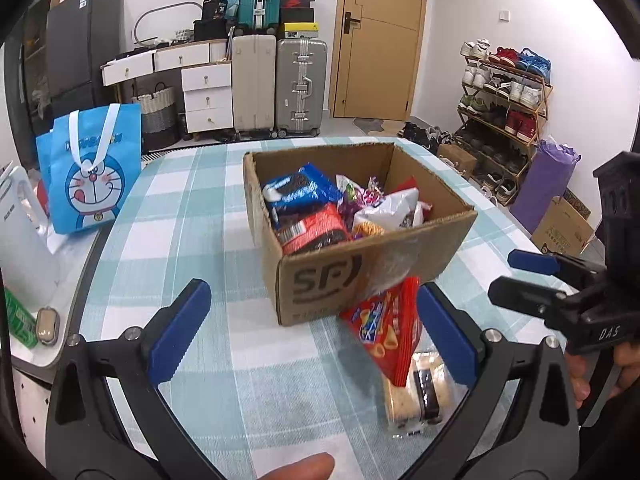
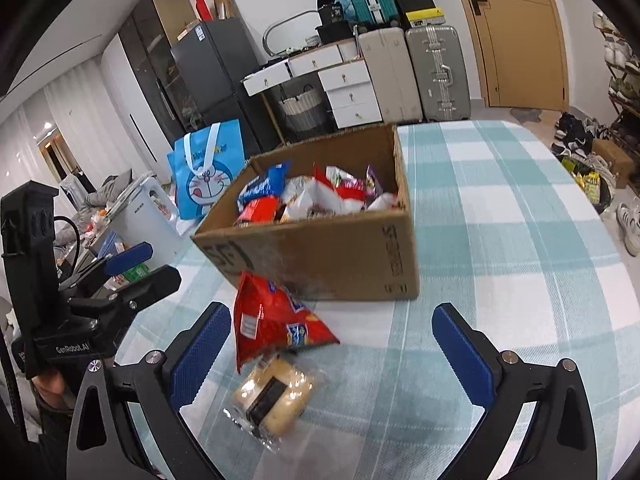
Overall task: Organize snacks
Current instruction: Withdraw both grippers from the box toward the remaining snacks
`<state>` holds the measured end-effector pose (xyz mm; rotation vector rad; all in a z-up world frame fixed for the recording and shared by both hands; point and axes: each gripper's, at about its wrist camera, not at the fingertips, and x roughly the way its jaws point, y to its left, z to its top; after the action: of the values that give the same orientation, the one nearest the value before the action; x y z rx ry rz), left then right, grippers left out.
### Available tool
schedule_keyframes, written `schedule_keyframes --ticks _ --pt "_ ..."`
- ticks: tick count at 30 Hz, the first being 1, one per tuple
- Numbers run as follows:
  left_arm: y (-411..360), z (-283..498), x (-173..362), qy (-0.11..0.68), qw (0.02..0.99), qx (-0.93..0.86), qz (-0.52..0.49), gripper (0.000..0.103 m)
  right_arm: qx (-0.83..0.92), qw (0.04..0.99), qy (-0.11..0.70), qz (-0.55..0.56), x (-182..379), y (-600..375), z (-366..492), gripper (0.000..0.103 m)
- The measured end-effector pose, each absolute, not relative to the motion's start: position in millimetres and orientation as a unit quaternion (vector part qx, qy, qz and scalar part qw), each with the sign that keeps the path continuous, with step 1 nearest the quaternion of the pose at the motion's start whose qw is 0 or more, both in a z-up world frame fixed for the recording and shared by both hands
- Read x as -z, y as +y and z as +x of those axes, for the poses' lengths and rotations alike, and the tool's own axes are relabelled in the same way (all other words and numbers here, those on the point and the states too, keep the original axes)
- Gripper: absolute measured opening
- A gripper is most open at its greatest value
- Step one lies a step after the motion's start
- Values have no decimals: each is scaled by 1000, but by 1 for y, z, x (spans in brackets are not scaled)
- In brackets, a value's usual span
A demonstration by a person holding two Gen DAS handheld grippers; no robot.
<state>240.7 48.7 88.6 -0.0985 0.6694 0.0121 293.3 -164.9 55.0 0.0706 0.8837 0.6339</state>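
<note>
An open cardboard box [image 1: 320, 280] [image 2: 348, 252] full of snack packs stands on the checked tablecloth. A red snack bag [image 1: 386, 330] [image 2: 276, 322] is blurred, tilted against the box's near wall, above a clear-wrapped sandwich biscuit [image 1: 416, 398] [image 2: 274, 394] on the table. My left gripper [image 1: 312, 328] is open and empty; the bag and biscuit lie near its right finger. My right gripper [image 2: 332, 350] is open and empty, with bag and biscuit close to its left finger. Each gripper shows in the other's view: the right one [image 1: 520, 276], the left one [image 2: 140, 268].
A blue Doraemon bag [image 1: 90, 172] [image 2: 206, 168] stands at the table's left. A white appliance [image 1: 20, 240], a green pack [image 1: 20, 320] and a small fob lie beyond the left table edge. Suitcases, drawers, a shoe rack [image 1: 504, 120] and a door line the room behind.
</note>
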Motion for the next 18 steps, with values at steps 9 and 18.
schedule_keyframes --ticks 9,18 --pt "49 235 -72 348 936 -12 -53 102 -296 845 445 2 -35 -151 278 102" --pt "54 224 -63 359 932 -27 -43 102 -299 829 471 -43 -24 -130 272 102"
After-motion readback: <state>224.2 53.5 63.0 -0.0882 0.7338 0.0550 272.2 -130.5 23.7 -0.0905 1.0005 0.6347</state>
